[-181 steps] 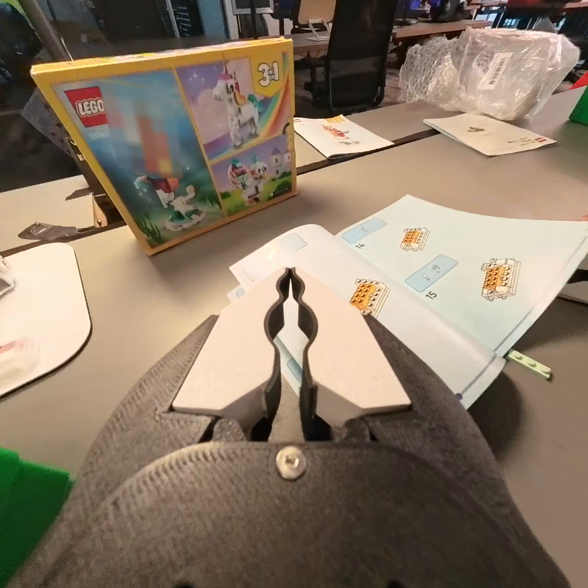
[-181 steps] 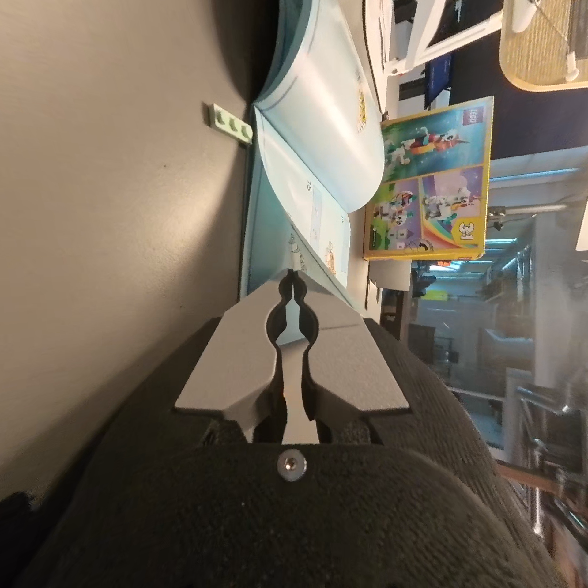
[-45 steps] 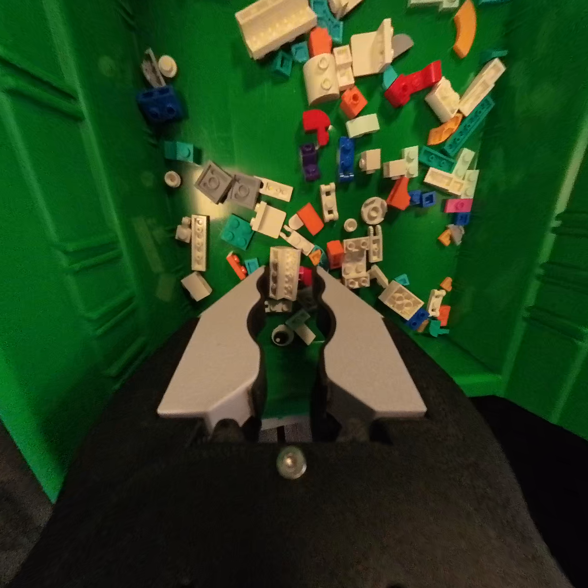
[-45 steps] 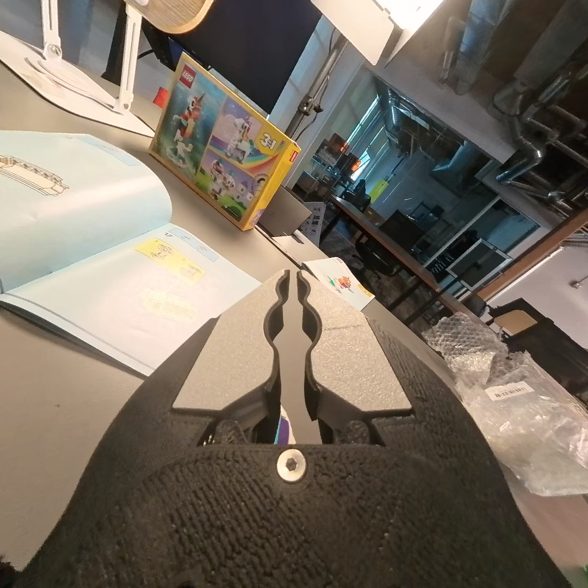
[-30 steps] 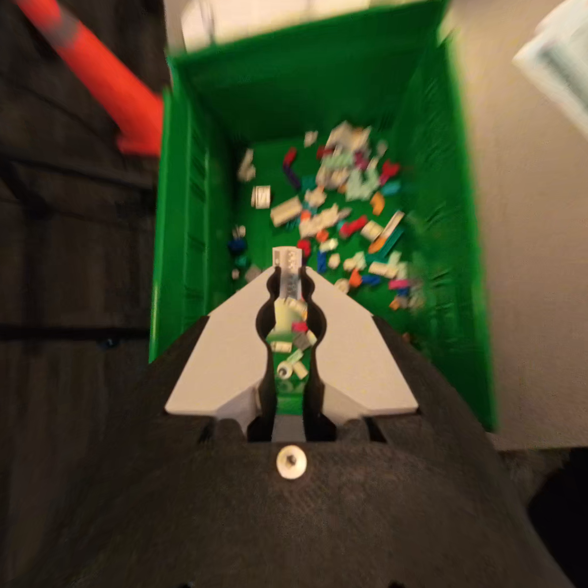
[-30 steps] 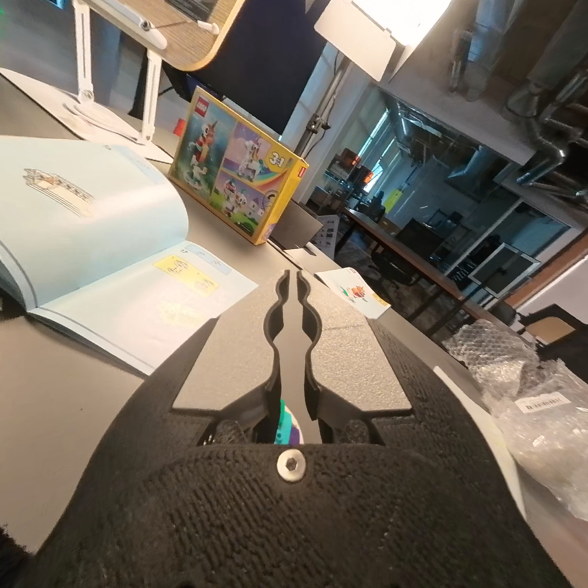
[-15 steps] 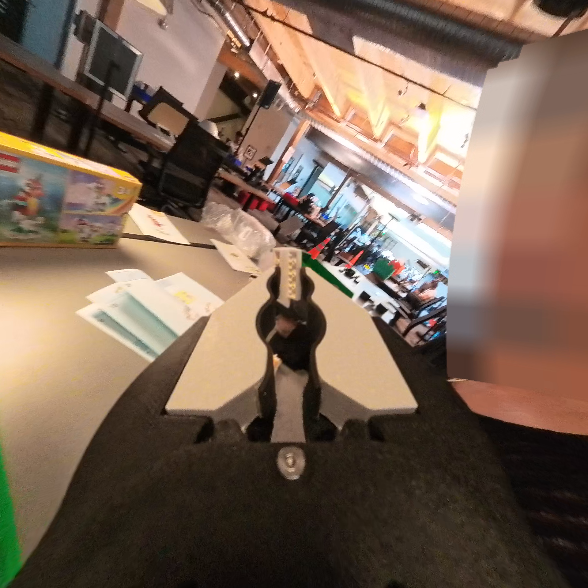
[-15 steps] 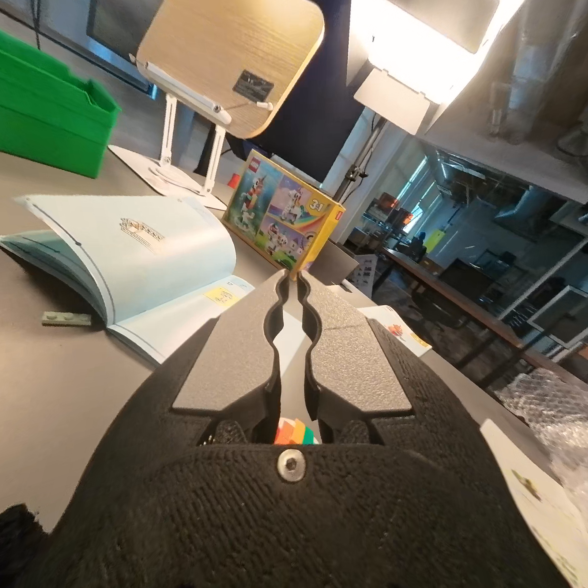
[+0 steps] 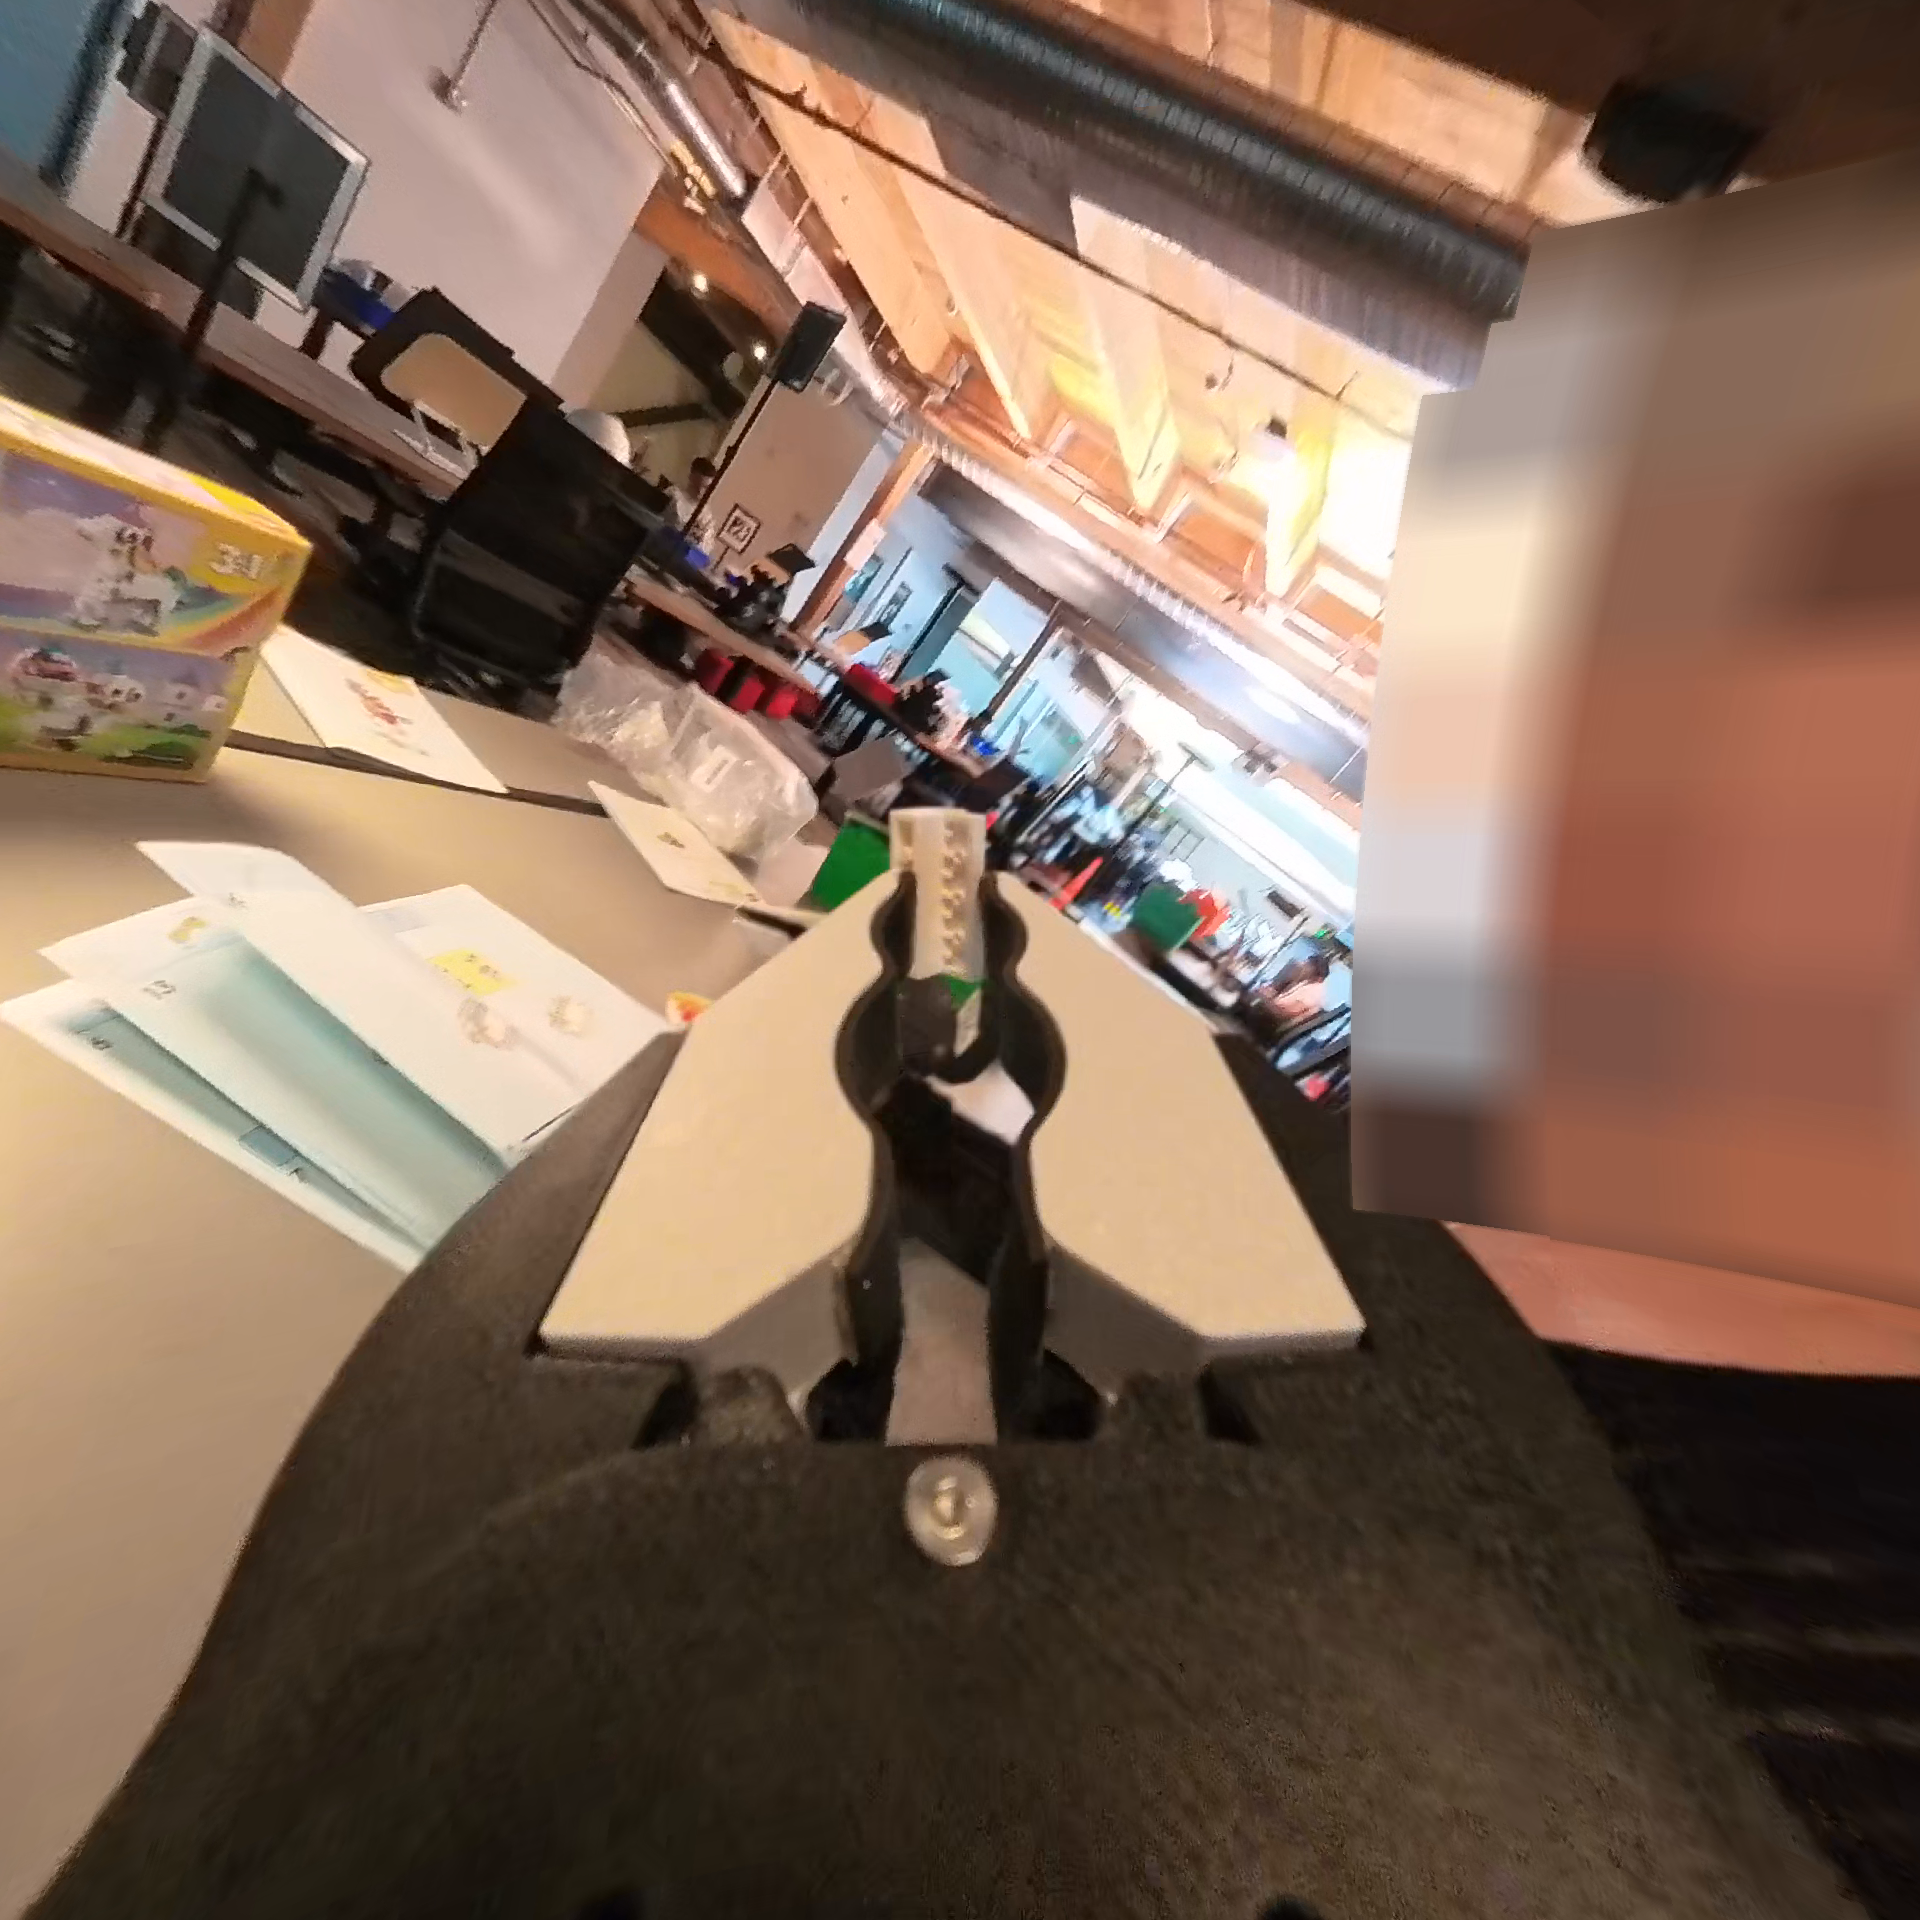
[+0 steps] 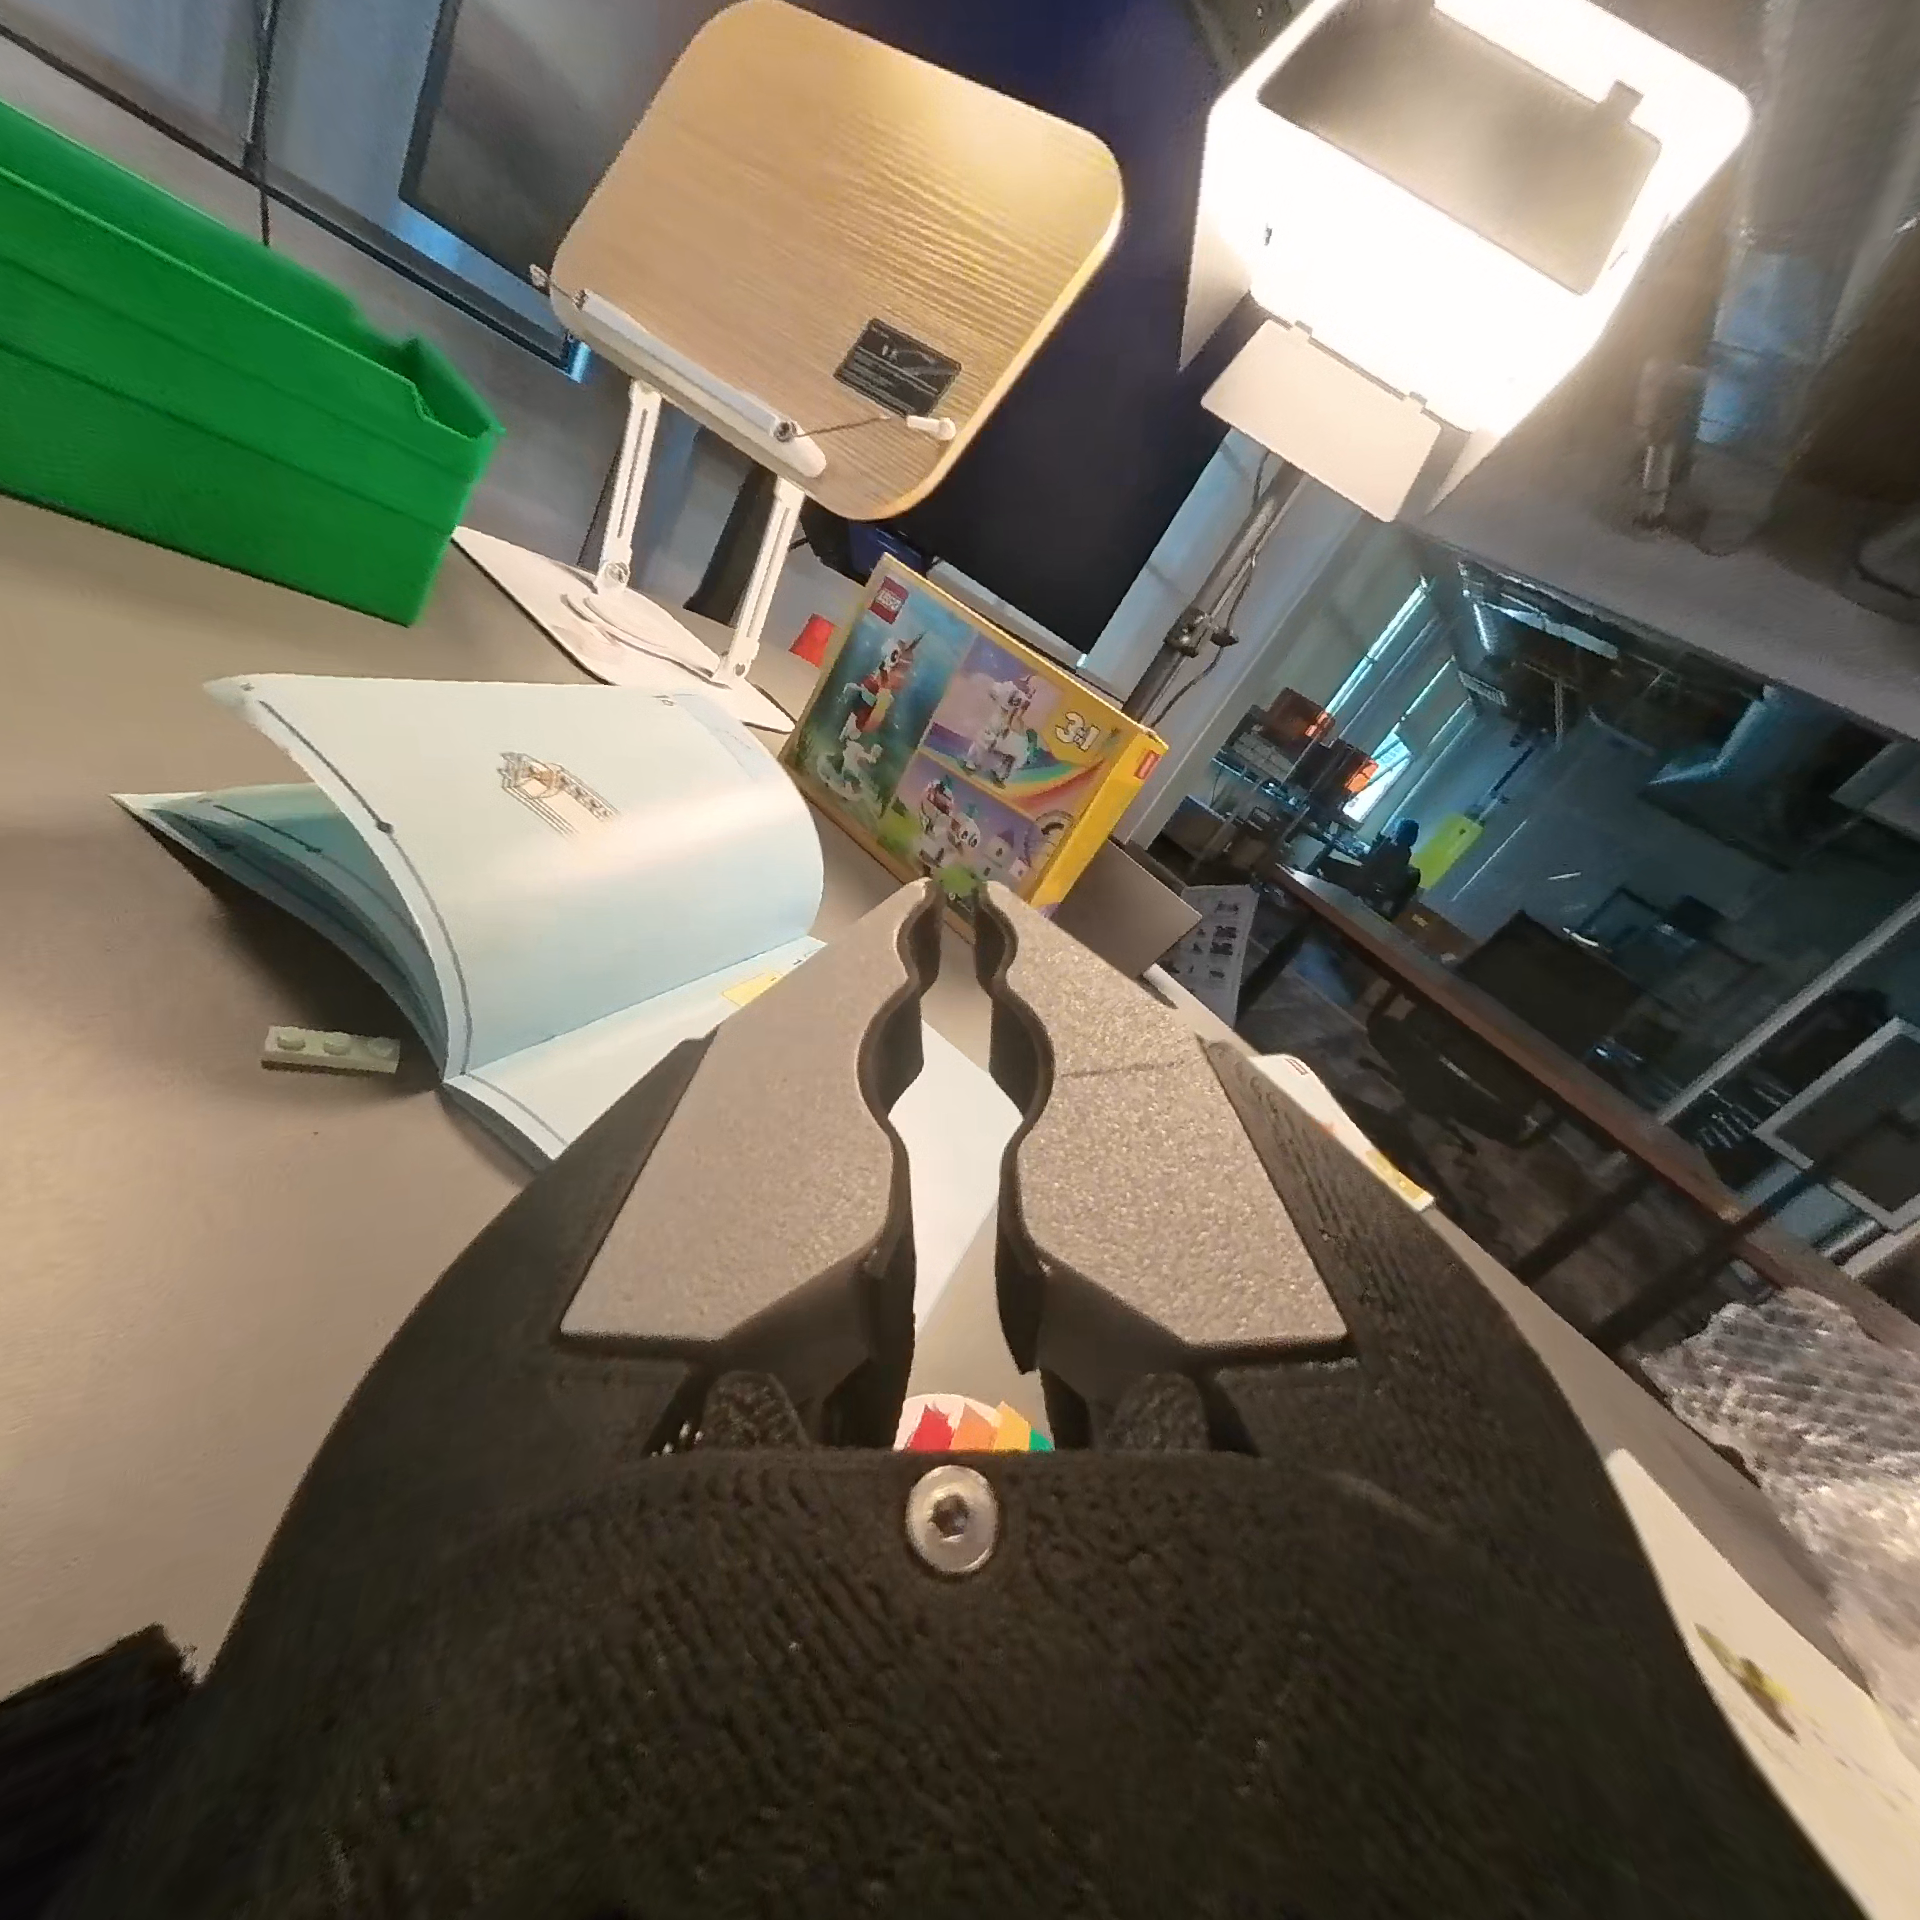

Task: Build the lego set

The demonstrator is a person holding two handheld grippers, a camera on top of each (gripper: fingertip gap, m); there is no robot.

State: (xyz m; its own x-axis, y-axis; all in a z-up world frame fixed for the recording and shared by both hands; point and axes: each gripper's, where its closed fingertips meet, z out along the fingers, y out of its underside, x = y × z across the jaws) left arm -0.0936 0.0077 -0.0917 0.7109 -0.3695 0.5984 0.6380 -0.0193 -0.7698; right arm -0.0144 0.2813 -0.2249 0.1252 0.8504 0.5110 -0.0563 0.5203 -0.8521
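Note:
My left gripper (image 9: 943,883) is shut on a white studded lego plate (image 9: 938,844), which stands upright out of the fingertips, held above the grey table (image 9: 187,1299). The open light-blue instruction booklet (image 9: 312,1018) lies to its left; it also shows in the right wrist view (image 10: 582,862). My right gripper (image 10: 957,896) is shut to a thin gap with nothing between the fingers, low over the table. A rainbow-coloured piece (image 10: 971,1425) shows under it. A pale green plate (image 10: 330,1047) lies beside the booklet.
The yellow lego box (image 10: 966,790) stands behind the booklet, also in the left wrist view (image 9: 114,623). A green bin (image 10: 208,364) sits far left, a wooden book stand (image 10: 831,260) and a light panel (image 10: 1455,208) behind. Bubble wrap (image 10: 1818,1382) lies at right.
My left gripper closed on the white plate in the green bin, lifted it out and swung over the table. My right gripper stayed shut and turned left, bringing the bin and stand into view.

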